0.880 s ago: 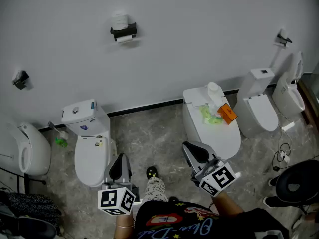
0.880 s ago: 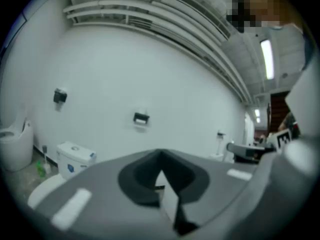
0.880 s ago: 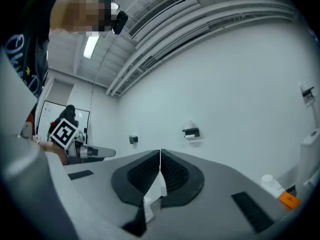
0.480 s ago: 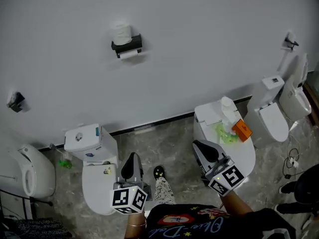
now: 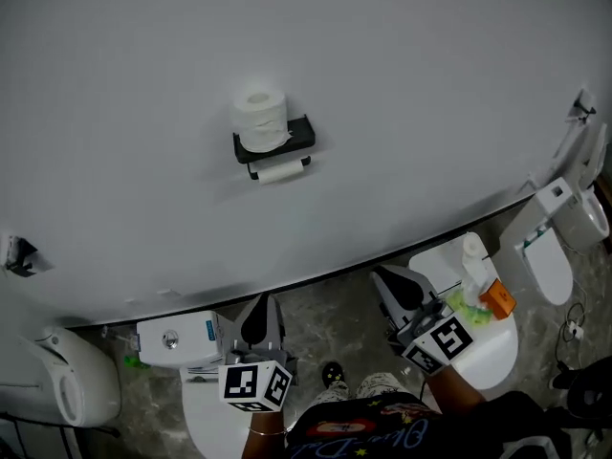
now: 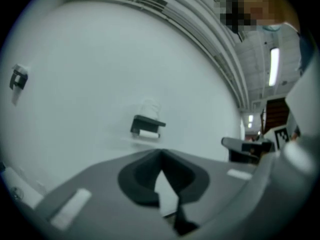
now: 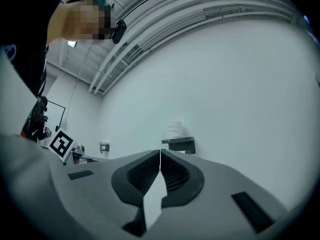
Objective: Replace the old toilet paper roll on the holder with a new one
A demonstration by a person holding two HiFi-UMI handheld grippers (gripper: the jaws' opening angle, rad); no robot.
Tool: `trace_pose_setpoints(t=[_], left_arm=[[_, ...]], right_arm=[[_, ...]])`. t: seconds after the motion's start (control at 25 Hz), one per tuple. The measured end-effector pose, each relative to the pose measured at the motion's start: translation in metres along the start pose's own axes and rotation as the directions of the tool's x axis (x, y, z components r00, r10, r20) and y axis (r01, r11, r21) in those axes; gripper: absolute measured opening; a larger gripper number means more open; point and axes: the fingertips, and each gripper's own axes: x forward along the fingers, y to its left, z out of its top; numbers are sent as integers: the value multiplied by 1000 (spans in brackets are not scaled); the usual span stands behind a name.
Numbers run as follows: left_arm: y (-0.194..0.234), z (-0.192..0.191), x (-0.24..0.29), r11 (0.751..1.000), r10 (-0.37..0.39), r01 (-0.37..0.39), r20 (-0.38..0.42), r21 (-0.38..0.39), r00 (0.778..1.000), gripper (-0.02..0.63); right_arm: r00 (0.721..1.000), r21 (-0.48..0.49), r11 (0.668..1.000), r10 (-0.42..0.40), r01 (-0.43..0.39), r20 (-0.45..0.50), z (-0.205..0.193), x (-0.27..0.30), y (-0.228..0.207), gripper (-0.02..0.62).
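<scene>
In the head view, the black wall holder is well above and beyond both your tools: a full toilet paper roll stands upright and loose on its shelf, and a thin old roll hangs on the bar just under it. Your left gripper and right gripper are low, near a toilet tank, so you risk bumping it as you reach across. In the left gripper view, the 2 jaws are pressed together with nothing between them. If you arrive like that, the closed tip can only nudge the old roll, or knock the full one off the shelf. In the right gripper view, the jaws also meet, empty, aimed just left of the holder. Part them before you close in, or the spare probably ends up on the floor.
</scene>
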Motion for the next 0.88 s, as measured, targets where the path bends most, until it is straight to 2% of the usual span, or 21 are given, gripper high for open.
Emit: trace_pose_setpoints(t=[0.2,0.4,0.48,0.52,0.56,0.6,0.64,0.68,0.72,0.76,0.8,0.84,0.88], left_arm=[[7,1,39,999,-23,23,-17,-32,1000,-2],[16,17,65,998,-31,31,10,-52,999,-2],[25,14,80,992,-34,36,23,-119,999,0],[29,12,90,981,-44,50,36,-189,998,0],[32,10,100,955,-62,75,55,-288,997,2],[34,9,110,908,-82,109,83,-406,993,37],[35,8,122,839,-98,149,124,-524,987,91],[36,9,134,758,-105,193,175,-623,979,118],[37,11,147,682,-106,238,229,-691,968,146],[39,12,159,625,-101,275,273,-731,957,152],[41,13,172,591,-94,296,300,-750,949,170],[45,13,184,576,-84,300,310,-760,947,196],[50,11,197,575,-68,287,304,-767,950,227]], right_arm=[[999,23,1000,-5,6,-32,-7,34,-26,14],[1000,14,1000,27,-27,-3,5,64,-44,14],[1000,25,999,21,-21,-7,1,74,-53,14],[1000,34,999,23,-23,-12,-2,79,-56,14],[999,41,999,28,-27,-15,-4,83,-59,14],[999,44,999,30,-30,-15,-4,84,-61,14],[1000,42,999,28,-27,-14,-4,86,-64,14],[1000,40,999,22,-22,-12,-3,86,-68,14],[1000,38,999,17,-17,-10,-2,87,-72,14],[1000,36,999,14,-14,-10,-1,88,-75,14],[1000,32,999,12,-11,-10,1,88,-79,14],[1000,26,1000,7,-7,-10,2,87,-82,14],[1000,20,1000,-1,2,-10,3,86,-86,14]])
